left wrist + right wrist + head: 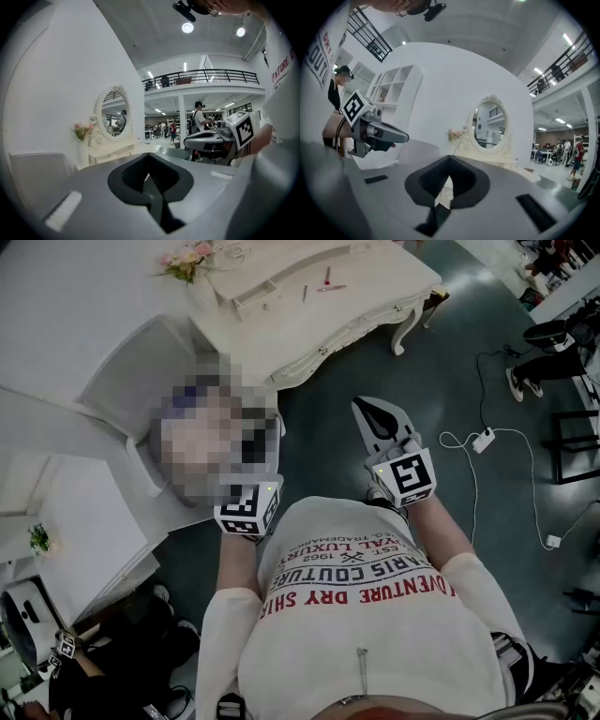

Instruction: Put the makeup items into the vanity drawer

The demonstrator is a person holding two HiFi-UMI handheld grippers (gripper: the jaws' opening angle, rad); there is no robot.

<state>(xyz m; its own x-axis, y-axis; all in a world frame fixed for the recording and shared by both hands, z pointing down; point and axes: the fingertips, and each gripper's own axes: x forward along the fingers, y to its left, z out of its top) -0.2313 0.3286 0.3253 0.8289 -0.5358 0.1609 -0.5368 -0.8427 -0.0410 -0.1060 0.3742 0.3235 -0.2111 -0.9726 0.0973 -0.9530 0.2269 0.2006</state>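
The white vanity table (309, 329) stands far ahead of me on the dark floor. A small drawer (255, 298) is pulled out on its top. Thin makeup items lie beside it: a red one (327, 277), a pink stick (330, 288) and a dark pencil (304, 292). I hold both grippers close to my chest, well short of the table. The right gripper (364, 409) points at the vanity, shut and empty. The left gripper (149, 155) is also shut with nothing in it; in the head view only its marker cube (249, 508) shows. The oval mirror (490, 123) appears past the right gripper's jaws.
A white chair (141, 381) stands left of the vanity, and pink flowers (186, 261) sit at its back corner. A white cabinet (75, 512) is at my left. A power strip (484, 440) with a white cable lies on the floor to the right. People stand further off.
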